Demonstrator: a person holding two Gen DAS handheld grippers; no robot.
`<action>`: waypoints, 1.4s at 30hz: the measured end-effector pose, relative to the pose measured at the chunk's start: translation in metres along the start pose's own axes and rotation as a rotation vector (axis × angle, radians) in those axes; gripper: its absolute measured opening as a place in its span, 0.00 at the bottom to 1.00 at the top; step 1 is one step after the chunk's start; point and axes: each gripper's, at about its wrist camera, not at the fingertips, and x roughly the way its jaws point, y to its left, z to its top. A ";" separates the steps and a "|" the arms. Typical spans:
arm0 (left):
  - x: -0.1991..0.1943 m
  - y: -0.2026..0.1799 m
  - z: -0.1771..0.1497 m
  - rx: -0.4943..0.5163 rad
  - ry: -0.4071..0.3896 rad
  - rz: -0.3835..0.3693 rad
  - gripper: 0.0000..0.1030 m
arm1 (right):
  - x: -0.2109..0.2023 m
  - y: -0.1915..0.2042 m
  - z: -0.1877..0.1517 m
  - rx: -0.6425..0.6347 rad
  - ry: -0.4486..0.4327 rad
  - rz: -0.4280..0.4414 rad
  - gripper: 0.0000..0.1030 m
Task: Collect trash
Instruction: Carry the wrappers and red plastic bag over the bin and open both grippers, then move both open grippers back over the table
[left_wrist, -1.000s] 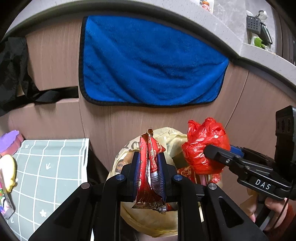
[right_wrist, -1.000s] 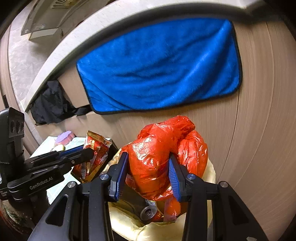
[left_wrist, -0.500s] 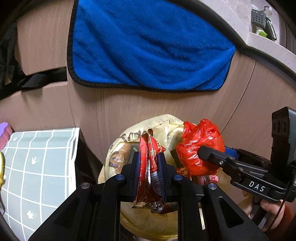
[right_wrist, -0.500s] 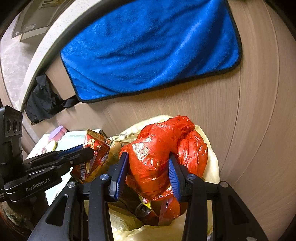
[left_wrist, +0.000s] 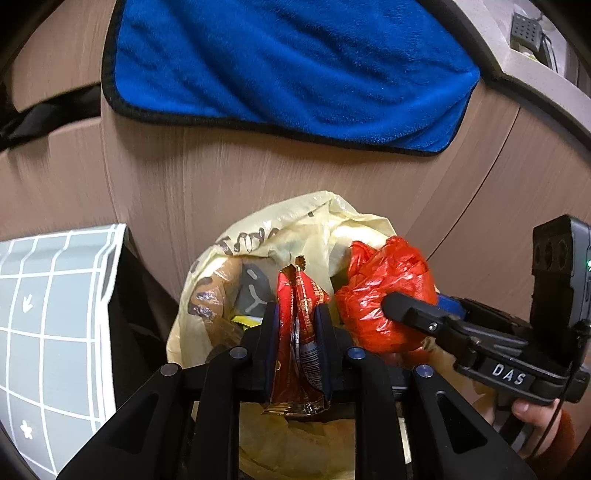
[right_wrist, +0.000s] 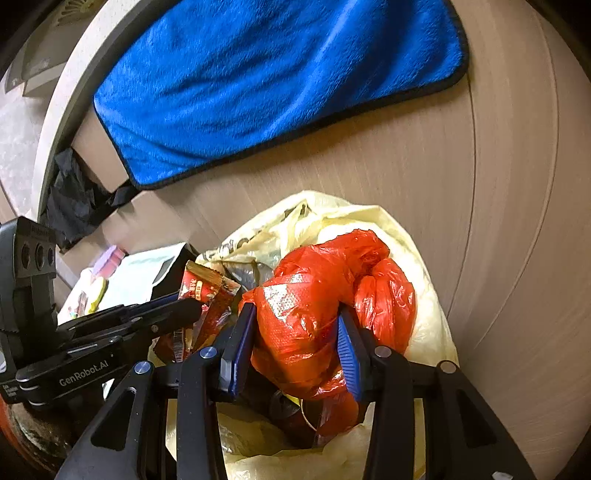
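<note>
A pale yellow trash bag (left_wrist: 295, 221) (right_wrist: 428, 332) stands open below both grippers, with wrappers and a can inside. My left gripper (left_wrist: 295, 314) has a red snack wrapper (left_wrist: 299, 332) upright between its pads; its jaws are opening and the pads still touch the wrapper. In the right wrist view that wrapper (right_wrist: 207, 291) hangs over the bag's left rim. My right gripper (right_wrist: 295, 310) is shut on a crumpled red plastic bag (right_wrist: 314, 295) (left_wrist: 384, 295) just above the bag's mouth.
A blue towel (left_wrist: 288, 62) hangs on the wooden cabinet front (right_wrist: 480, 184) behind the bag. A grey box with a white grid pattern (left_wrist: 48, 314) stands at the left. Black cloth (right_wrist: 74, 199) hangs at the counter's edge. A hand (left_wrist: 528, 410) holds the right gripper.
Both grippers have sunk toward the yellow bag, which now fills more of each view. The red bag and the wrapper sit lower over its mouth.
</note>
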 end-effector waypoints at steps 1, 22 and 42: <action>0.001 0.002 0.000 -0.007 0.010 -0.016 0.32 | 0.002 0.001 -0.001 -0.003 0.008 -0.005 0.40; -0.089 0.037 0.016 -0.113 -0.140 -0.024 0.67 | -0.072 0.029 0.016 -0.061 -0.158 -0.158 0.48; -0.262 0.218 -0.068 -0.279 -0.313 0.315 0.71 | -0.069 0.231 0.005 -0.358 -0.206 0.053 0.48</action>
